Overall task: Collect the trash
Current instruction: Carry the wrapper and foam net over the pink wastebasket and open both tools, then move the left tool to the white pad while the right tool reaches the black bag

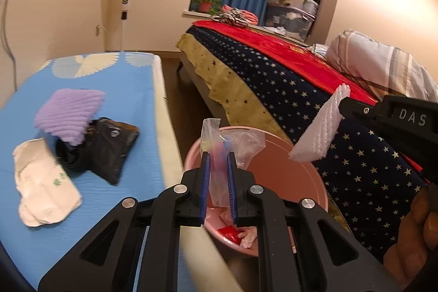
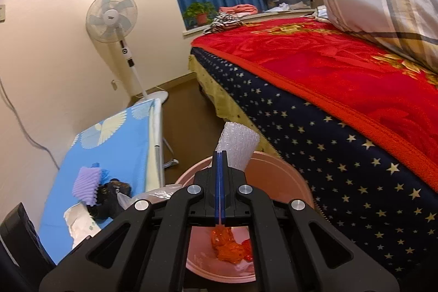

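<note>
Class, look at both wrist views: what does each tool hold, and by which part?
The left tool pinches a clear plastic bag around its middle. The right tool is shut on a white foam sheet at its lower edge. Both are above the pink bin.

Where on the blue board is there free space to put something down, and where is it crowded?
The blue board is bare at its far end, between the purple foam and the white flower print, and along the edge beside the pink bin. The near left is crowded: purple foam, black bag and white bag lie touching.

Pink bin (image 2: pixel 276 168) mouth open between table (image 2: pixel 131 144) and bed (image 2: pixel 342 168).
</note>
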`<state>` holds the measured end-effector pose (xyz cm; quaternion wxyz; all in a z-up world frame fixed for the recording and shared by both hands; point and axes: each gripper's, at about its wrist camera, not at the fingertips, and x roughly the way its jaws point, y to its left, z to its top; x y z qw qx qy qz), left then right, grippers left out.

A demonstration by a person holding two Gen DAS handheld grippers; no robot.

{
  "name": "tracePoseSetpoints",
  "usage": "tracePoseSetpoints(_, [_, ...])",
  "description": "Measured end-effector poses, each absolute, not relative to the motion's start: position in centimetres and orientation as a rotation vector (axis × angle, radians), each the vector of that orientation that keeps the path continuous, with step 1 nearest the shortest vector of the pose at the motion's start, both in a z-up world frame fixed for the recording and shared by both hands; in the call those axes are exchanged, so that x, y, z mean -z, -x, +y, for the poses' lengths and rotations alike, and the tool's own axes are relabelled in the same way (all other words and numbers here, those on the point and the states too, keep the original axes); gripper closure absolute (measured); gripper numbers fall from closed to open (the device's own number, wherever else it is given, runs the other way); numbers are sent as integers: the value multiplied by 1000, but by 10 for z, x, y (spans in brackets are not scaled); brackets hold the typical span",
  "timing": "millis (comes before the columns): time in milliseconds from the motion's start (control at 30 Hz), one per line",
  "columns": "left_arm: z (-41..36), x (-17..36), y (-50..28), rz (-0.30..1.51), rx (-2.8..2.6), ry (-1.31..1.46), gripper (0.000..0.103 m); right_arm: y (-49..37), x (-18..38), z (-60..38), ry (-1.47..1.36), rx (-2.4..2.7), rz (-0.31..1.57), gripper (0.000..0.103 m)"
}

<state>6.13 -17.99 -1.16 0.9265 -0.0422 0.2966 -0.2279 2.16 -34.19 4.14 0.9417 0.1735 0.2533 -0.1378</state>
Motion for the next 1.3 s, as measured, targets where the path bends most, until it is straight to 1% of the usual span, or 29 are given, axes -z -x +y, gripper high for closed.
tracePoseSetpoints(100, [-189, 15, -64, 620, 494, 88, 90, -21, -39, -348, -362, 295, 522, 103])
tracePoseSetpoints(167, [-192, 18, -67, 637, 513, 90, 89, -22, -35, -353, -377, 312, 536, 101])
tracePoseSetpoints(200, [-193, 20, -68, 649, 521, 87, 81, -22, -34, -355, -386, 318, 542, 97])
tracePoseSetpoints(233, [-195, 22, -69, 662, 524, 81, 70, -23, -32, -357, -394, 326, 550, 94])
tracePoseSetpoints(267, [-195, 24, -68, 663, 520, 80, 69, -24, -30, -358, -403, 333, 559, 92])
tracePoseSetpoints(300, [-195, 25, -68, 663, 515, 81, 69, -24, -29, -359, -406, 337, 560, 83])
tracePoseSetpoints(333, [-193, 25, -68, 666, 511, 85, 69, -23, -29, -358, -408, 344, 560, 72])
tracePoseSetpoints(400, [-189, 23, -68, 663, 505, 93, 69, -22, -29, -357, -408, 353, 551, 64])
tracePoseSetpoints(700, [-162, 14, -62, 630, 448, 99, 69, -19, -34, -342, -397, 312, 539, 64])
tracePoseSetpoints(967, [-118, 6, -59, 597, 349, 112, 69, -26, -36, -312, -394, 209, 530, 64])
tracePoseSetpoints(1300, [-61, 9, -62, 577, 188, 133, 69, -50, -24, -268, -405, 59, 547, 68])
